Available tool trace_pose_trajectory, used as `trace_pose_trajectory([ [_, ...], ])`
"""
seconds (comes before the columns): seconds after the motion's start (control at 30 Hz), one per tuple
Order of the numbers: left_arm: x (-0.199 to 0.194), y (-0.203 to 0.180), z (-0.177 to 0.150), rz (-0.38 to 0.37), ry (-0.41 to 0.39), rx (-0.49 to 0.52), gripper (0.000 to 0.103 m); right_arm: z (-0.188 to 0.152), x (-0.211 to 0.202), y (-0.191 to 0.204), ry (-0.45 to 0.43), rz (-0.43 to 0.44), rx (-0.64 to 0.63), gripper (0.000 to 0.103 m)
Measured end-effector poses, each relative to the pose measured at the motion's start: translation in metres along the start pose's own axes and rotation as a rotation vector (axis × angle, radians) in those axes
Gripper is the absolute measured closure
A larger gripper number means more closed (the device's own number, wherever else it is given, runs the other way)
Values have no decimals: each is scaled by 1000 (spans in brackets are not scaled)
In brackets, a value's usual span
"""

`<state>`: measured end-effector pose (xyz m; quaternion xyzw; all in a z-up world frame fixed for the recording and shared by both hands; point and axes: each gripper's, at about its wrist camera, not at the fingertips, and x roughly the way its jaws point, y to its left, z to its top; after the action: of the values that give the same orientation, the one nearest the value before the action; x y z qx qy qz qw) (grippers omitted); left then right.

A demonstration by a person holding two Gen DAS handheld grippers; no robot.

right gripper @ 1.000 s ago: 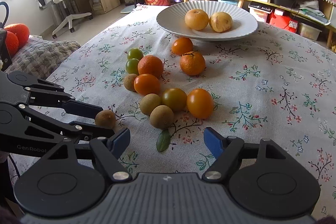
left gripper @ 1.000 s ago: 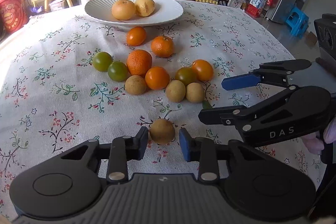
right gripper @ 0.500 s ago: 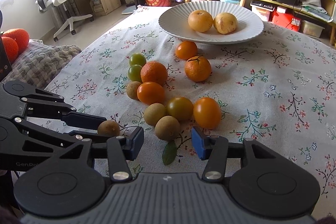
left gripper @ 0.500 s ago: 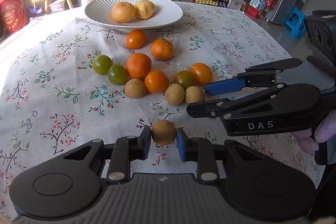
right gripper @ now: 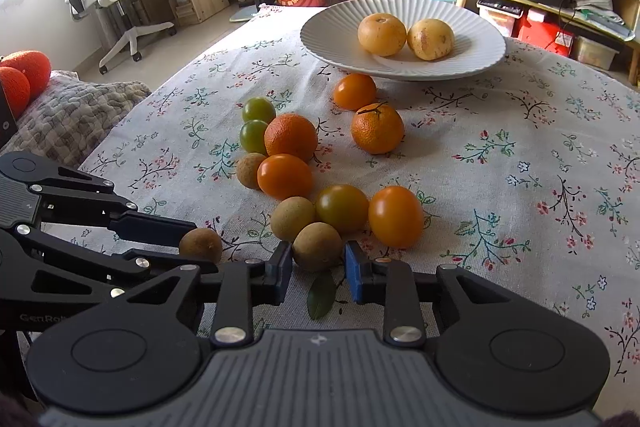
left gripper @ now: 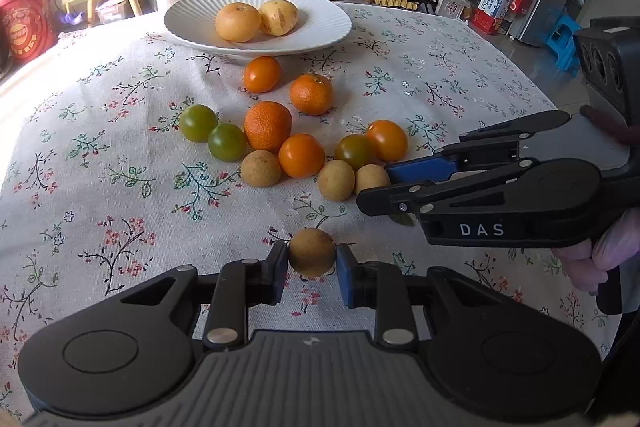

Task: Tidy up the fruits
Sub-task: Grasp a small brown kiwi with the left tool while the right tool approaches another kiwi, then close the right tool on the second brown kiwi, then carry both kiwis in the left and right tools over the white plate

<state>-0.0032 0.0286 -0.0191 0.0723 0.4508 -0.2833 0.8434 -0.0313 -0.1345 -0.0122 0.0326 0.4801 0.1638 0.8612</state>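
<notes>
Grip: left gripper (left gripper: 312, 269) pinches a brown longan (left gripper: 312, 253); right gripper (right gripper: 318, 271), jaws just closing, pinches another longan (right gripper: 317, 246).
Purpose: likely sorting toward white plate (right gripper: 476, 61).
Position: both low over tablecloth (left gripper: 120, 147).

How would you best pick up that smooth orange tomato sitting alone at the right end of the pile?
Grip the orange tomato across its widest middle, coming down from above on its open right side. It is round and smooth, so an off-centre pinch might slip. The green-brown tomato touches its left, so one finger must slide between them.
</notes>
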Motion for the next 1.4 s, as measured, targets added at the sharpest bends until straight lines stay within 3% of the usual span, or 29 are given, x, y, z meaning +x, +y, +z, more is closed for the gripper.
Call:
trace_pose_trajectory([
  [0.57,-6,0,9,16,-47,-2,93,7,-8,2,-18,-5,-11,79],
  [0.97,-13,-1,34,34,-136,-12,93,25,-21,-8,-86,-23,29,79],
  [1.4,4,-3,65,74,-177,-38,93,50,-22,-18,-121,-78,86,79],
])
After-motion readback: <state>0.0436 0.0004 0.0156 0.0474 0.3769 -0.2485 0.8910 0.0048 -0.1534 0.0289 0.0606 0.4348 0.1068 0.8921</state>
